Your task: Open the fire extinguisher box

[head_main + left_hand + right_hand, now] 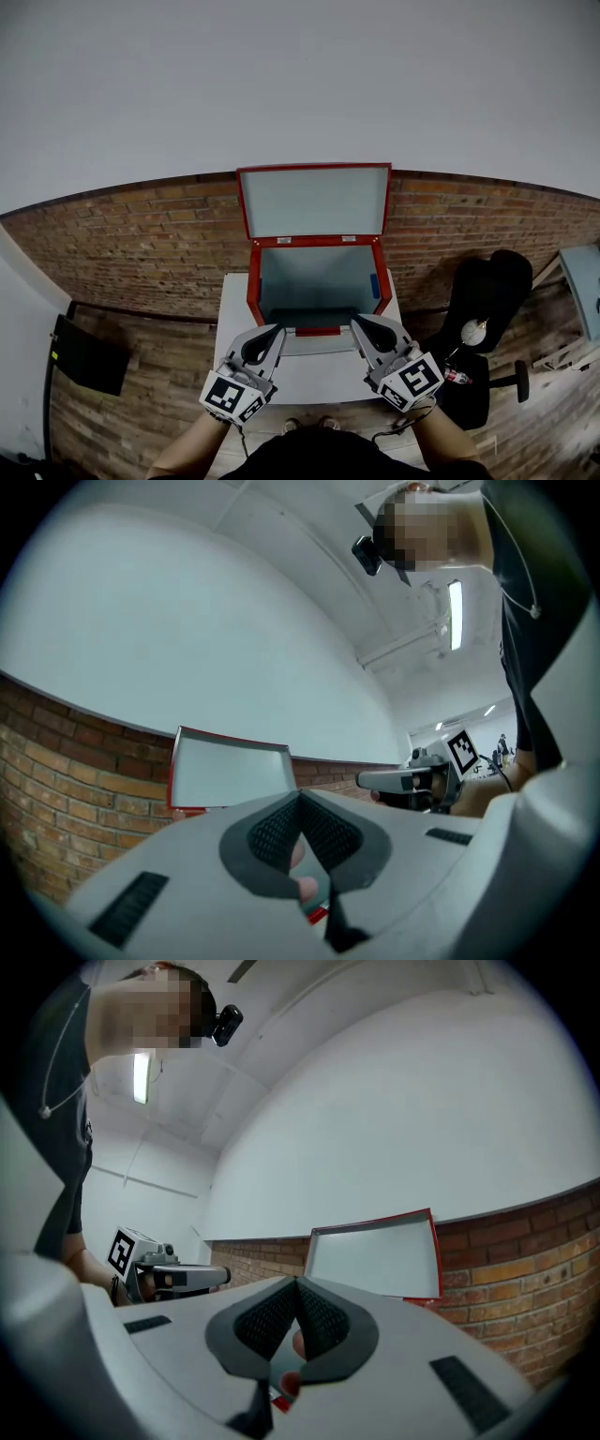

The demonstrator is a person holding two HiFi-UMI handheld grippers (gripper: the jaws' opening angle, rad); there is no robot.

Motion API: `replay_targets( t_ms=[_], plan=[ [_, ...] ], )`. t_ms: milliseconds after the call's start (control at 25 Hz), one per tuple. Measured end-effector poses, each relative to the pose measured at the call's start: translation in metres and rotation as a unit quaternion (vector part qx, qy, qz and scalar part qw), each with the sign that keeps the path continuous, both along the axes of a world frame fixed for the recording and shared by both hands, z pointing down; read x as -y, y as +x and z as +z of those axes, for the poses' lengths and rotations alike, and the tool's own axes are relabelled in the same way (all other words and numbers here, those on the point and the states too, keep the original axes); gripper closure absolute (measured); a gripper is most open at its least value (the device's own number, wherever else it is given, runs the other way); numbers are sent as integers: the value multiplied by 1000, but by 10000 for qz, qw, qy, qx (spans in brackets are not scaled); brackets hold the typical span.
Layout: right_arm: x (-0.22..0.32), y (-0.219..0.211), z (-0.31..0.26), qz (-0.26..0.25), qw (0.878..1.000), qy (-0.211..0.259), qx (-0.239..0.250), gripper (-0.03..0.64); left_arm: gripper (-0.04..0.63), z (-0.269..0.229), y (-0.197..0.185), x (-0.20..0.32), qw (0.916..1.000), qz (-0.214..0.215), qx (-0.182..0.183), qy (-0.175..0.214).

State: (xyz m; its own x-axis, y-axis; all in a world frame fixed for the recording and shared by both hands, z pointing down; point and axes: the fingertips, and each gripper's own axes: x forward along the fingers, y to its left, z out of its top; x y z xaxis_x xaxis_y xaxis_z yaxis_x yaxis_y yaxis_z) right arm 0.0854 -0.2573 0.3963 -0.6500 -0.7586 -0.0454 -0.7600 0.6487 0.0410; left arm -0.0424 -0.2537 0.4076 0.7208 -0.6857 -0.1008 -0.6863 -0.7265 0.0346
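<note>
The red fire extinguisher box (253,286) stands on a white stand against the brick wall. Its lid (314,202) is swung up and back, and the grey inside shows. My left gripper (277,330) is at the box's front left corner, shut, with nothing between the jaws. My right gripper (357,323) is at the front right corner, also shut and empty. In the left gripper view the raised lid (230,778) shows beyond the closed left gripper (300,799). In the right gripper view the lid (375,1258) rises behind the closed right gripper (296,1283).
The white stand (300,375) runs from the box toward me. A black office chair (487,300) is to the right, with a pale desk (581,281) at the far right edge. A black flat object (84,356) leans at the left. The brick wall (141,244) lies behind.
</note>
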Motion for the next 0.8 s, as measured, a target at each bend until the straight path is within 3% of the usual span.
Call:
replay_targets(
  t_ms=[280,480,800],
  plan=[
    [-36,-14,34,-212,9995,-200,100,598,548,35,2,-28,9990,153,-24,-411],
    [-52,-16,55,-98,9972,-734,78,598,548,55,15,-53,9978,339,-50,-561],
    [-66,-23,86,-76,9936,-1120,94,598,548,73,24,-70,9962,560,-3,-666]
  ],
)
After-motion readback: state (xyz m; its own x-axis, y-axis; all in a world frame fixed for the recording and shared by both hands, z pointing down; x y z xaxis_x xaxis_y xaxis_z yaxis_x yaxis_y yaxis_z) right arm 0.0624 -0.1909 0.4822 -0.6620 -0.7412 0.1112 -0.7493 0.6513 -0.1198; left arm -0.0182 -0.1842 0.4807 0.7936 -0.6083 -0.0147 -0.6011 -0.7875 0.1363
